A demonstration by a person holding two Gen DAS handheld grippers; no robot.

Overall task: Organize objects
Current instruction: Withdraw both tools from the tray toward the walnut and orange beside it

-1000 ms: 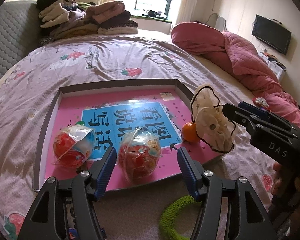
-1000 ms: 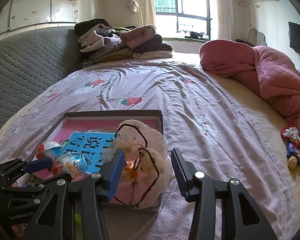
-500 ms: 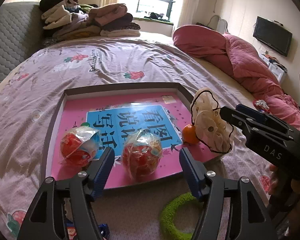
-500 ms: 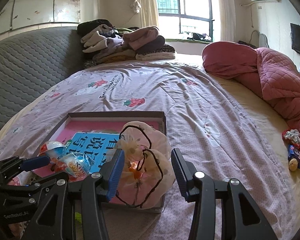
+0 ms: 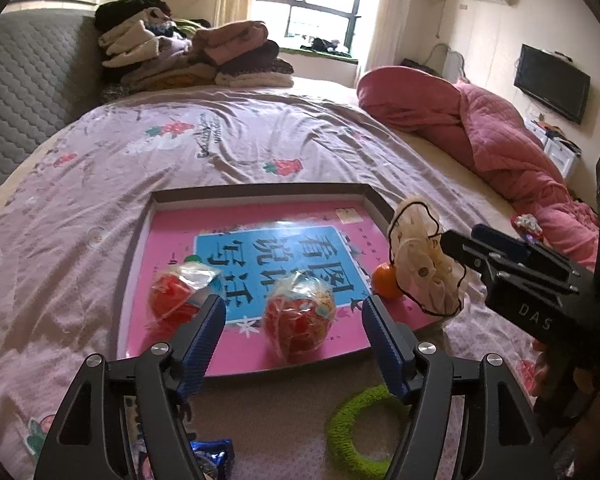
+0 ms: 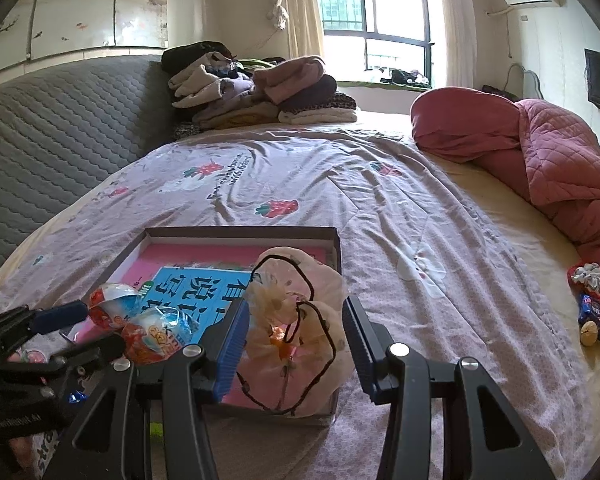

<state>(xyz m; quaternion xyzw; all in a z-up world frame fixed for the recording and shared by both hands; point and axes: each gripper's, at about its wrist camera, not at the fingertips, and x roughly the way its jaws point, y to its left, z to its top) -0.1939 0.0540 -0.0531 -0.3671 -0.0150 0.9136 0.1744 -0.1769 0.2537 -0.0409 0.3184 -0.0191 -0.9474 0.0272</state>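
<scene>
Seen from the left wrist, the left gripper (image 5: 294, 334) hangs with its blue-padded jaws spread wide and nothing between them, just above the near edge of a shallow dark-rimmed box (image 5: 256, 191) on a bed (image 5: 236, 140). A pink and blue book (image 5: 276, 248) lines the box floor. On it rest two red snack balls in clear wrap, one (image 5: 178, 298) at the left fingertip, the other (image 5: 300, 316) lying ahead between the two fingers. A small orange (image 5: 386, 276) sits near the box's right edge, touching a sheer cream pouch with black trim (image 5: 424, 264). The right gripper (image 5: 456, 242) reaches in from the right, its tips at the pouch. A green fuzzy ring (image 5: 364, 428) lies on the bed below the box.

From the right wrist, the right gripper (image 6: 294, 336) stands open around the pouch (image 6: 300, 320): the left pad looks to be against the fabric, the right pad apart from it. The pouch slumps over the box's near right corner (image 6: 332, 240), the orange (image 6: 278, 336) showing through it. The wrapped balls (image 6: 156, 332) lie to the left beside the left gripper (image 6: 60, 332). Folded clothes (image 6: 260, 88) are stacked at the headboard, and a pink quilt (image 6: 540, 148) is bunched on the right.
</scene>
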